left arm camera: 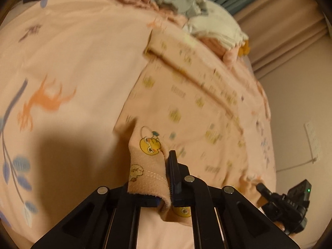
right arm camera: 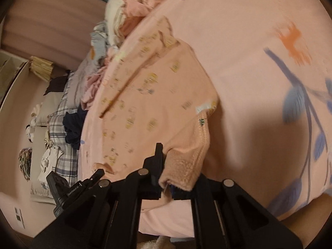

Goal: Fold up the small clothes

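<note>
Bed sheet [left arm camera: 72,62], pink w/ deer print, carries the pink fleece garment [left arm camera: 186,95]. L gripper [left arm camera: 166,178] and R gripper [right arm camera: 166,178] each clamped on a near hem corner. Step: lift; next, probably fold hem toward clothes pile [left arm camera: 197,16].

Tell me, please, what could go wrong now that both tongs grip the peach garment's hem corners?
1. The left tongs pinch only the hem's edge of the peach printed garment; it might slip free.
2. The right tongs hold bunched cuff fabric, so the fold may skew.
3. The clothes pile lies close behind.
</note>
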`<state>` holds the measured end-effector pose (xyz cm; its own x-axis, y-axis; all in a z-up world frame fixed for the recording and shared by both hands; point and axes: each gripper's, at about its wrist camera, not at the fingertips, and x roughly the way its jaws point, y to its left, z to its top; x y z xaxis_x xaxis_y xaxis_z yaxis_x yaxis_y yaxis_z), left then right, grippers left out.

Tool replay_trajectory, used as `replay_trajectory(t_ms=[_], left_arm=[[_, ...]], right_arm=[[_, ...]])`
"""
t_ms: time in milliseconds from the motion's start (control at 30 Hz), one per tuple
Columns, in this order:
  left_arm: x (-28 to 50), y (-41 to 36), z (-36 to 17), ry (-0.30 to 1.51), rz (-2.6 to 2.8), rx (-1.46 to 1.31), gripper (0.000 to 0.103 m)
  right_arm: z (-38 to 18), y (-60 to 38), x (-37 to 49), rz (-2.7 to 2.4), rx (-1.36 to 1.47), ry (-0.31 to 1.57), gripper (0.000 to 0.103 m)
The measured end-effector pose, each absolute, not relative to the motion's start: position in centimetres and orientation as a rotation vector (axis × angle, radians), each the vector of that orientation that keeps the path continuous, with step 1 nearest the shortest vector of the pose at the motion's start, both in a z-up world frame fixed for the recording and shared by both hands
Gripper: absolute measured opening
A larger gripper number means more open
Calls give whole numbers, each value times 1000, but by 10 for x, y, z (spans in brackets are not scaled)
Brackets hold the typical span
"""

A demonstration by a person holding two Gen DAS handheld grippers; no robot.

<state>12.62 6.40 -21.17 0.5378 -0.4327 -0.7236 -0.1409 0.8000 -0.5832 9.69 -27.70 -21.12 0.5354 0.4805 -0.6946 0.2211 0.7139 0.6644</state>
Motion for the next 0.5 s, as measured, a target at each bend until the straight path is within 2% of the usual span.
replay_trajectory(t_ms=[300, 500], left_arm=[[195, 81, -160, 849, -146, -664, 5], [273, 94, -146, 774, -58, -633, 5]], right_arm=[[-160, -268, 183, 178, 674, 914, 6], [-155, -272, 273, 152, 650, 937, 6]])
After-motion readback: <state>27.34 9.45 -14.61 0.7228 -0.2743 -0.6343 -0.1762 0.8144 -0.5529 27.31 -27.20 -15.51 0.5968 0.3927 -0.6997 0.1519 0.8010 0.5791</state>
